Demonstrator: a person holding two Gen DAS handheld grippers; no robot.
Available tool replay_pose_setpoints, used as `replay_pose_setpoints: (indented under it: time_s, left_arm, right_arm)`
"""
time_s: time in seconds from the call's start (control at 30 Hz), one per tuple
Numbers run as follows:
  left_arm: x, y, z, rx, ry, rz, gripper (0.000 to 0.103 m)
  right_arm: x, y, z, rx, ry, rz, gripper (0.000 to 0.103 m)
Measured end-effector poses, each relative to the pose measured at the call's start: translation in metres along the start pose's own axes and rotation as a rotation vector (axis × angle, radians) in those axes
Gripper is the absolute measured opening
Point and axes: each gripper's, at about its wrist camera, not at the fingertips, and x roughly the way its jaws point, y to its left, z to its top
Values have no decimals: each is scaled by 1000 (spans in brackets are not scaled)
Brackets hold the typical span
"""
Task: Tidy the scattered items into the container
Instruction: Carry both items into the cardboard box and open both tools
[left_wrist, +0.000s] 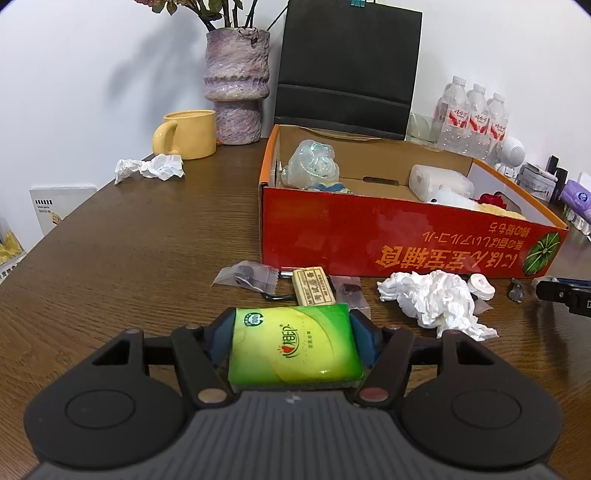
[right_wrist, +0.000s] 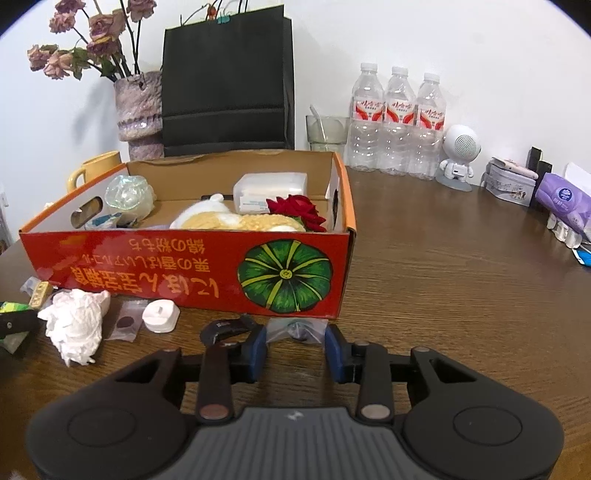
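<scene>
My left gripper (left_wrist: 291, 325) is shut on a green tissue pack (left_wrist: 293, 345), held just above the table in front of the red cardboard box (left_wrist: 369, 236). My right gripper (right_wrist: 295, 349) is open and empty, low over the table, with a small clear bag (right_wrist: 297, 330) just beyond its fingertips. Scattered before the box lie a crumpled white tissue (left_wrist: 432, 299), a white round piece (left_wrist: 480, 286), a wooden eraser block (left_wrist: 312, 290), small plastic bags (left_wrist: 245, 277) and a black clip (right_wrist: 227, 328). The box (right_wrist: 184, 266) holds a plush toy, a red rose, a white case and a clear bundle.
At the back stand a purple vase (left_wrist: 236, 92), a yellow mug (left_wrist: 186, 134), a black paper bag (right_wrist: 227, 85), a glass (right_wrist: 327, 133), three water bottles (right_wrist: 397, 122) and a white robot figure (right_wrist: 458, 155). Another crumpled tissue (left_wrist: 151, 168) lies by the mug. Tins and purple tissues (right_wrist: 561, 199) sit far right.
</scene>
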Motion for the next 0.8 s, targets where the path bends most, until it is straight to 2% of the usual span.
replay_pose_setpoints:
  time_s: [0.23,0.33,0.43,0.63,0.8]
  left_arm:
    - [-9,5,-4,-38,-21,-13,65]
    - [-22,3,-6,-13,-73,4,65]
    - [-37,2,1,-8,-123,-19,65]
    - [-62,-6,44,-20,-258,-106,65]
    - [-56,-26,91,12,-342,-137,65]
  right_arm:
    - [-19,3,-8,19,-46,27,33]
    - [-30,2,-11,32,-75,29,33]
    - [-40,2,-8,43,-99,36,33]
    - [-60,13,24,31,-191,92,33]
    - [-54,22,67,28,-247,114,33]
